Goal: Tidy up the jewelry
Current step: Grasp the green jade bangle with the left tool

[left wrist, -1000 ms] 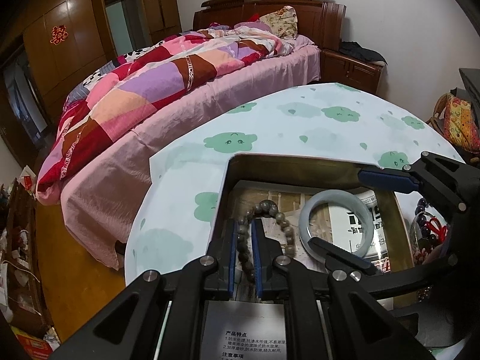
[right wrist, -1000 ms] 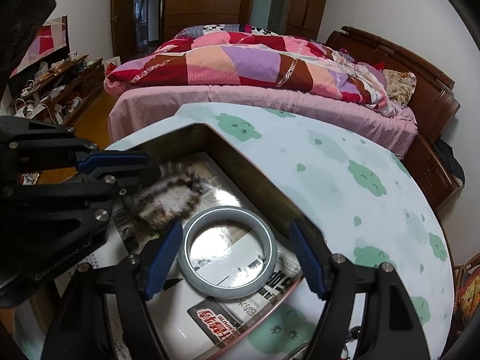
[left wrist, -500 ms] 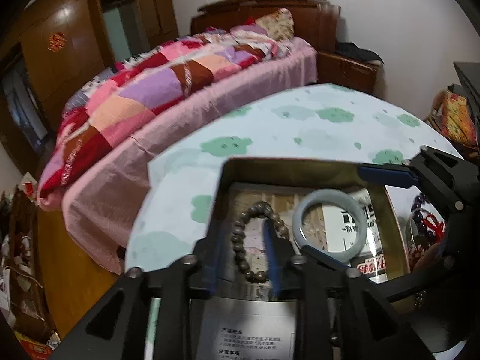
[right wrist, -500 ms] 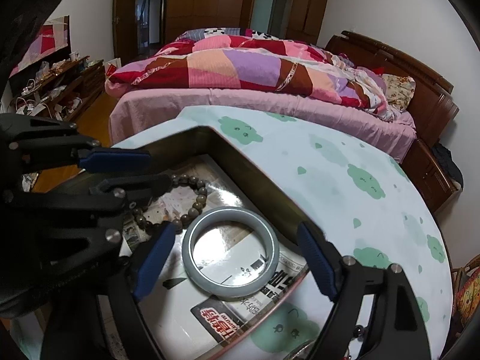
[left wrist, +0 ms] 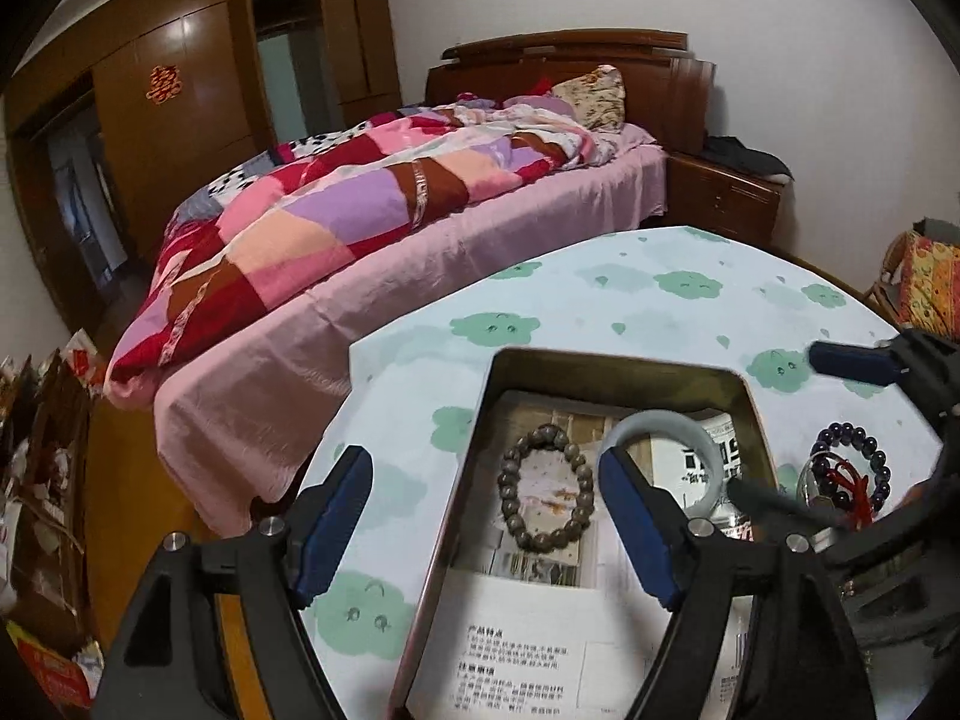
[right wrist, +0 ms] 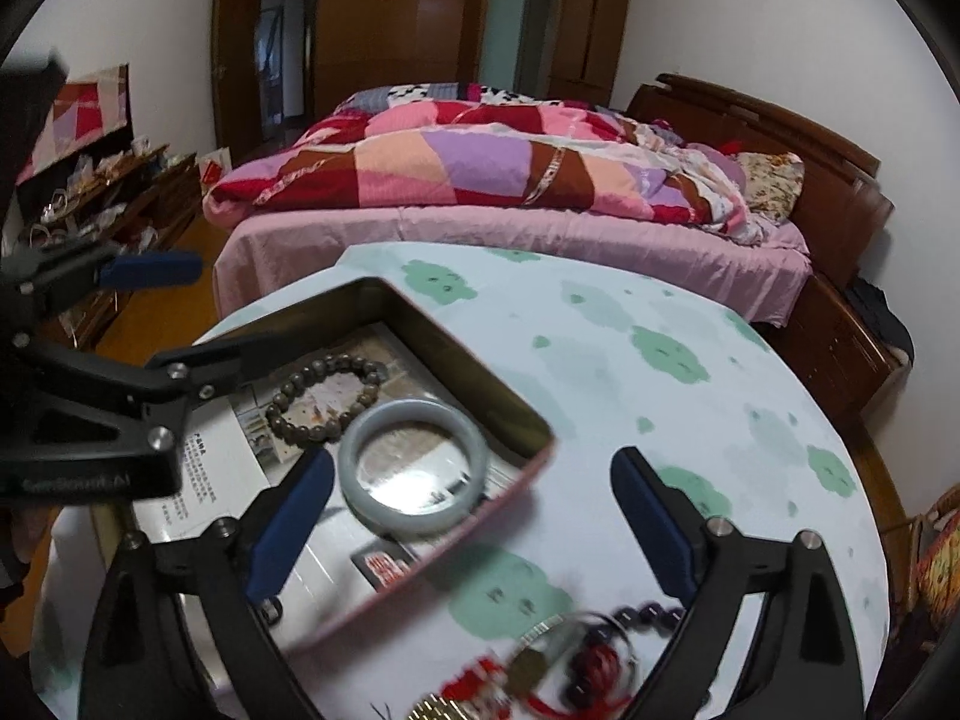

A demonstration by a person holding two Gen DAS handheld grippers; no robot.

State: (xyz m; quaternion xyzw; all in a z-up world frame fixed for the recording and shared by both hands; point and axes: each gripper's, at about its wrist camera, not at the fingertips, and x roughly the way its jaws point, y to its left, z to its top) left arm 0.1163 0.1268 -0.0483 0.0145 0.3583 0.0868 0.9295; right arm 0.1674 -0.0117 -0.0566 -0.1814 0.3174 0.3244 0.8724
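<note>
So we have two bracelets [left wrist: 545, 489] in the tin [left wrist: 618, 360]; both hand-held grippers [left wrist: 485, 531] [right wrist: 471, 531] gape empty, the dark beads [left wrist: 849, 468] left on the bench [left wrist: 660, 294].

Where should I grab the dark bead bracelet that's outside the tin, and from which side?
Grip the dark bead bracelet across its bead strand, probably on the far arc, away from the red tassel and the other pieces bunched at its near side. It seems to lie flat on the table, so come straight down with the open right gripper, one finger inside the loop.
</note>
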